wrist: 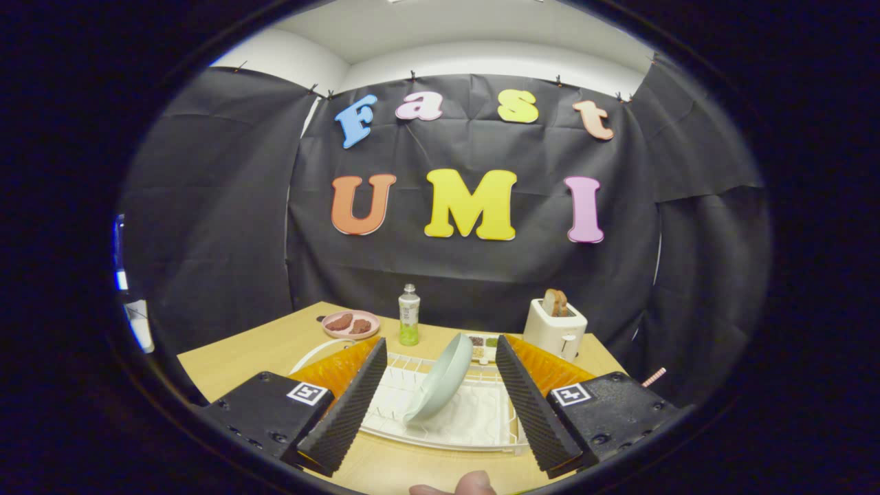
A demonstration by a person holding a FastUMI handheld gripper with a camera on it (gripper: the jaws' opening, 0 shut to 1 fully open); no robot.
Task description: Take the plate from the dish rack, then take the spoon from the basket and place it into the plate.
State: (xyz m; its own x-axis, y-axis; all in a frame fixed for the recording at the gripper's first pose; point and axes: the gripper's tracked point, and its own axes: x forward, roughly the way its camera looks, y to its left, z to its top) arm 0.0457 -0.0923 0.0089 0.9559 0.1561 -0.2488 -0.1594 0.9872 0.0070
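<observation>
Gripper (pixel 440 395) approaching plate (pixel 440 378) leaning in dish rack (pixel 481 430) — fingers spread wide, gripping nothing. First step underway — next, closing on plate rim.

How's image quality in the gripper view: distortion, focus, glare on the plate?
Gripper view: strong fisheye bending, the wooden table edge and white wire dish rack curve; the pale green plate leaning in the rack is sharp, evenly lit, no glare; the open gripper fingers frame it, not touching; a blurred fingertip sits below.
</observation>
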